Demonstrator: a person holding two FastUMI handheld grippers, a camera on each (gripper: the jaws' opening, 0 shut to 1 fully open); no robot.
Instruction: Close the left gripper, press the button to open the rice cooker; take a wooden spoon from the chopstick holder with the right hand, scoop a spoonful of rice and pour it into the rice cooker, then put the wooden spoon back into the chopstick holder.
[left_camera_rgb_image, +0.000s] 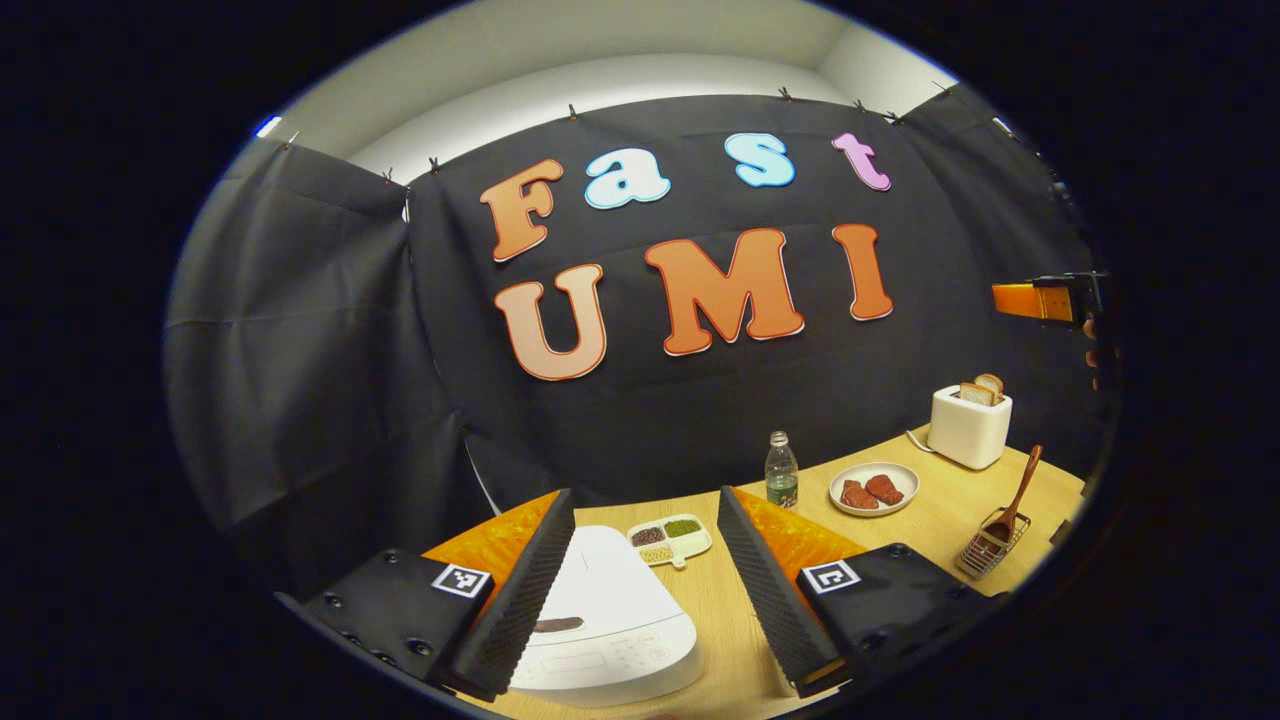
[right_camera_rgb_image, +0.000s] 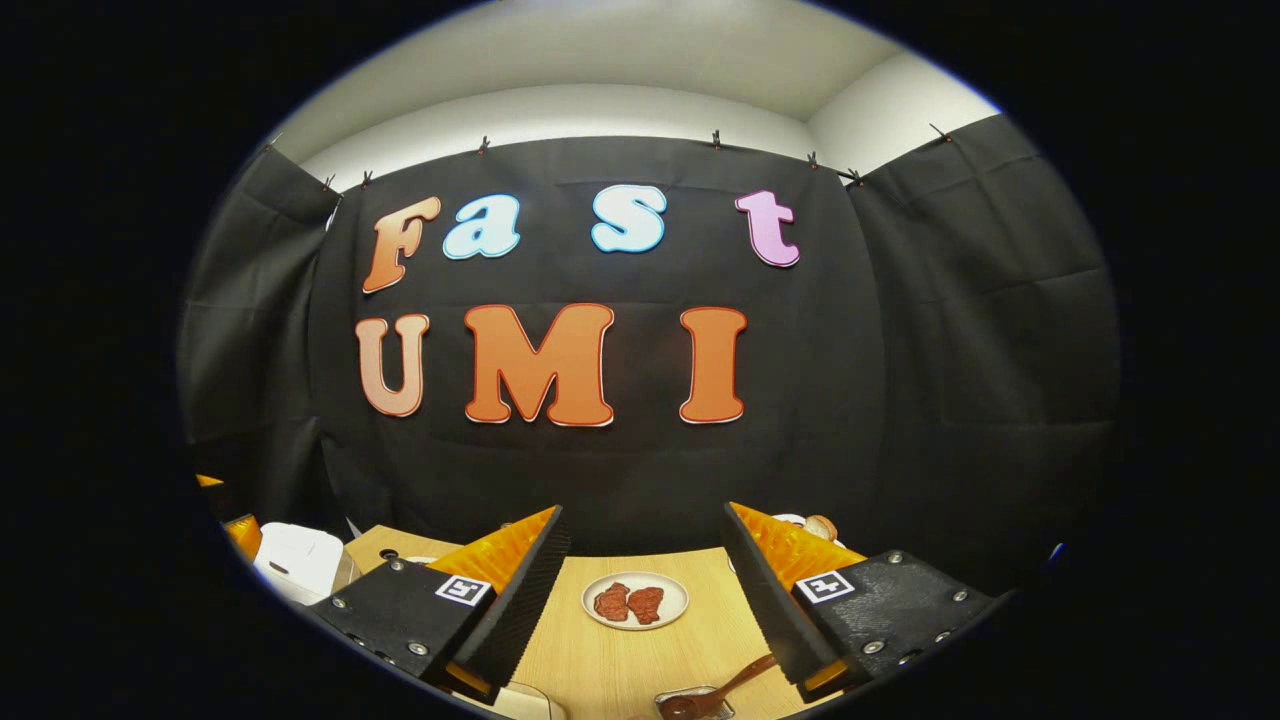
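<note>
Left fingers (left_camera_rgb_image: 645, 590) gape wide over the cooker (left_camera_rgb_image: 610, 620); pinch them together first, then press its button squarely. Right fingers (right_camera_rgb_image: 645, 600) wide too, spoon (right_camera_rgb_image: 715, 695) beneath.

on my feed the rice cooker (left_camera_rgb_image: 610, 620) is plain white with a dark oval patch on its lid. the table (left_camera_rgb_image: 930, 520) is pale wood grain. the wooden spoon (left_camera_rgb_image: 1015, 500) looks reddish brown in a silver wire chopstick holder (left_camera_rgb_image: 990, 548). the toaster (left_camera_rgb_image: 968, 428) is white, holding tan bread. a white plate (right_camera_rgb_image: 635, 602) carries two red-brown pieces. a divided dish (left_camera_rgb_image: 670, 541) holds dark, green and beige grains.
</note>
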